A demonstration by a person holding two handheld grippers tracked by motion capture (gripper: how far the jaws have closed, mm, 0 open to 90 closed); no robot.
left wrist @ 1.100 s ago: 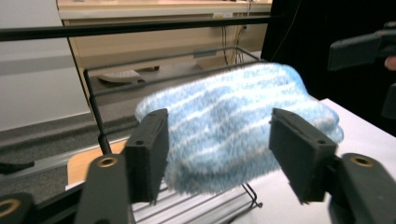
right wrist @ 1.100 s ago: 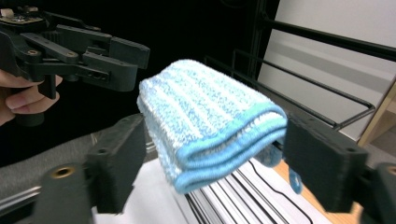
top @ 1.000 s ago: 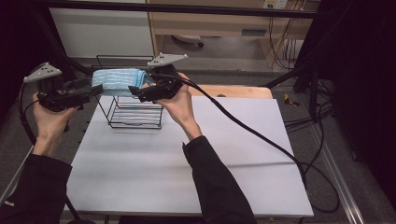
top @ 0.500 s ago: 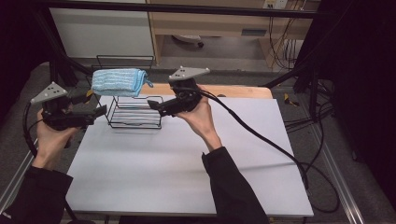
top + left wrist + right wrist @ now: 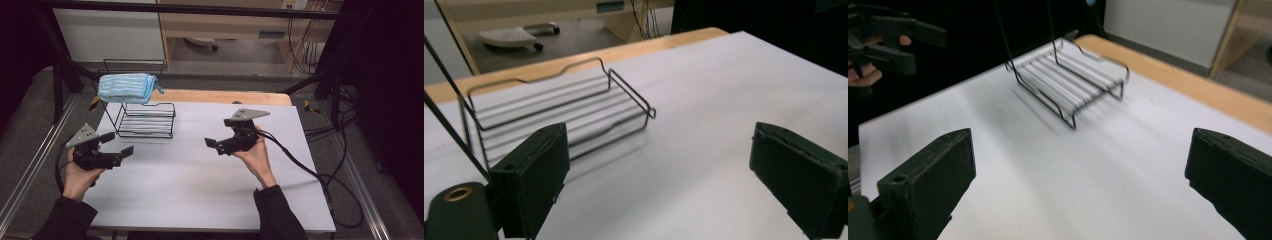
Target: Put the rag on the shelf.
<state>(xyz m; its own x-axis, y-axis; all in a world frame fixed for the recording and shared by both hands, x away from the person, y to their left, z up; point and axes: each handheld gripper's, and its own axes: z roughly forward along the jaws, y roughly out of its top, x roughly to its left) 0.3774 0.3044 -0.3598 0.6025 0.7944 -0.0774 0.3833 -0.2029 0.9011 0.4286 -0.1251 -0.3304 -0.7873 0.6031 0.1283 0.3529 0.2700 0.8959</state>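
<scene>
High view shows your left tongs (image 5: 116,145) and right tongs (image 5: 220,134) both empty, jaws just spread wide, low over the worktop (image 5: 200,190). The blue cloth (image 5: 126,87) hangs folded over the wire rack (image 5: 145,120)'s top rail. Hanging looks done; next, simply draw back.

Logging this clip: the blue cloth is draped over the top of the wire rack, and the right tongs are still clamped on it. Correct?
Not quite. The blue cloth does hang over the wire rack, but the right tongs are open and empty, away from it above the table, as the high view shows.
</scene>
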